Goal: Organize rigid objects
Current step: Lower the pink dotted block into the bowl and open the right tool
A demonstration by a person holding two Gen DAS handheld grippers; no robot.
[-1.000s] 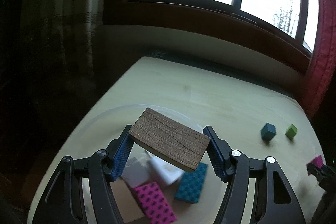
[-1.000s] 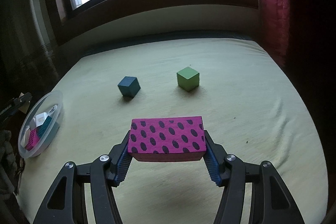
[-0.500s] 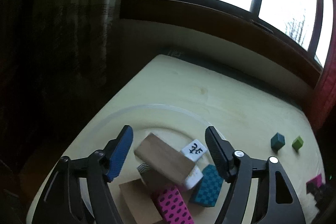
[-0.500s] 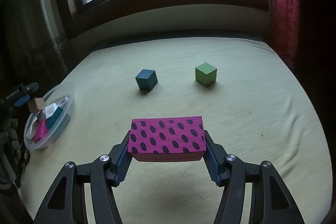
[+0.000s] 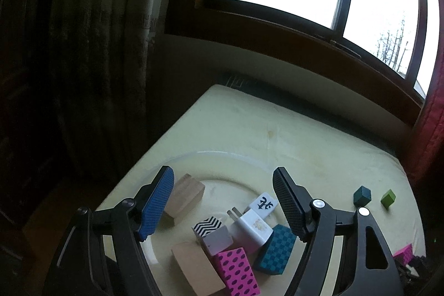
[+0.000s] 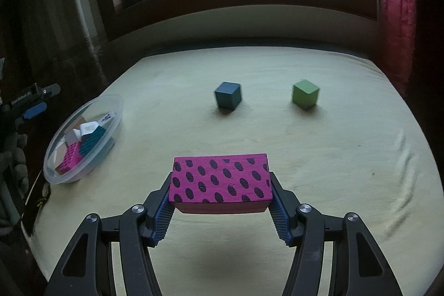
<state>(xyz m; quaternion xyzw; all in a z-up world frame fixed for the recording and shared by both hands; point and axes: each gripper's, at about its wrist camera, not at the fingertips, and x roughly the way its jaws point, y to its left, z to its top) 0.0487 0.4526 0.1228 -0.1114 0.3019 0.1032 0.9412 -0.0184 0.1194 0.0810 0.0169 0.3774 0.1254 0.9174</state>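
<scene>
The left gripper [image 5: 223, 186] hung above the clear bowl [image 5: 211, 154], its fingers spread wide with nothing between them. Below it the bowl held a heap of pieces — a wood block [image 5: 184, 194] by the left finger, a tan block [image 5: 197, 271], a pink dotted block [image 5: 237, 272], a teal checked block [image 5: 274, 248], a white plug [image 5: 254, 226], a zigzag block [image 5: 212, 233] and a white tile [image 5: 263, 204] with a black mark. The right gripper [image 6: 220, 194] was clamped on a second pink block [image 6: 220, 181], held crosswise between the pads and clear of the pale cloth [image 6: 319, 157]. Beyond it a blue cube [image 6: 227, 99] and a green cube [image 6: 305, 95] sat apart on the cloth — well away from the bowl at the far left edge.
</scene>
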